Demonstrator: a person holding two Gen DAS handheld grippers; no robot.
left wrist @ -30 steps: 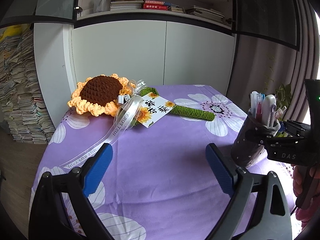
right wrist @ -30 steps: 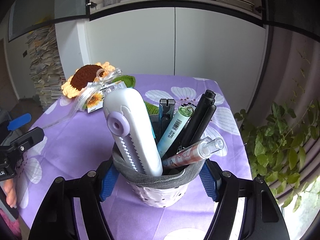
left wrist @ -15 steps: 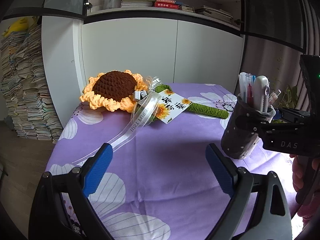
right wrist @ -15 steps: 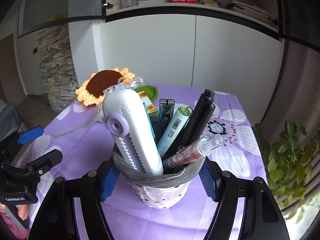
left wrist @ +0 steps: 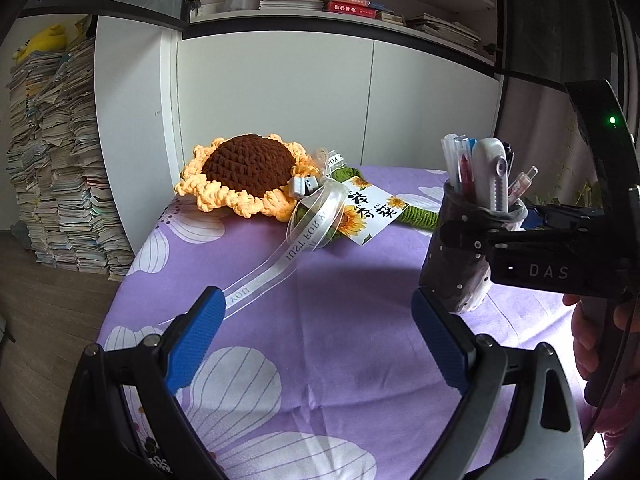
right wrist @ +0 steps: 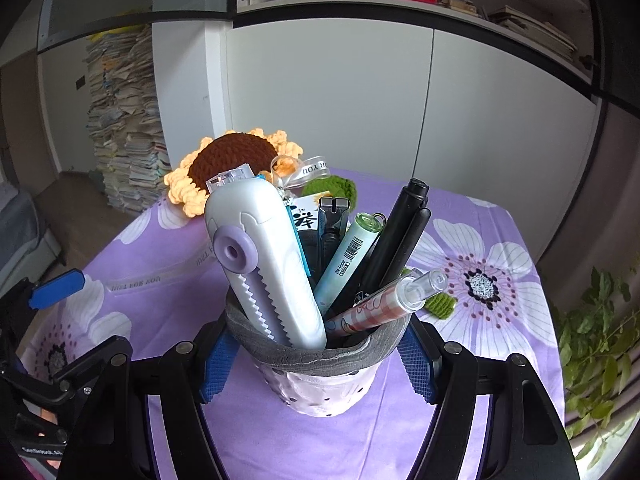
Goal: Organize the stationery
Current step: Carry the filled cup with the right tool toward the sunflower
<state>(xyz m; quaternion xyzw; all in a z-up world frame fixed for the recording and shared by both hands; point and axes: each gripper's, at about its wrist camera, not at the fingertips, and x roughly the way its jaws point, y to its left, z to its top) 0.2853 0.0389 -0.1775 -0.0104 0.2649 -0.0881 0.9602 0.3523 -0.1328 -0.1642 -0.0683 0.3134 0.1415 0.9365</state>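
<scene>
Between the right gripper's point(right wrist: 316, 364) blue pads: pen cup point(right wrist: 320, 376), pinched at its soft rim, full of stationery, seemingly lifted just off the purple cloth point(left wrist: 320, 320), right of the sunflower point(left wrist: 246, 176). Likely mid-carry; next, needs a level set-down on bare cloth. Left gripper point(left wrist: 316, 330) spread wide, holding nothing. Cup base hidden; contact with cloth hard to judge.

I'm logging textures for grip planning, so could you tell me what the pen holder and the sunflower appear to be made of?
The pen holder looks like soft fabric, matte: its grey rim is folded and wrinkled, and the dotted wall dents between the right gripper pads. The sunflower is crocheted chunky yarn, judging by its visible loops and stitches, fuzzy and matte.
</scene>
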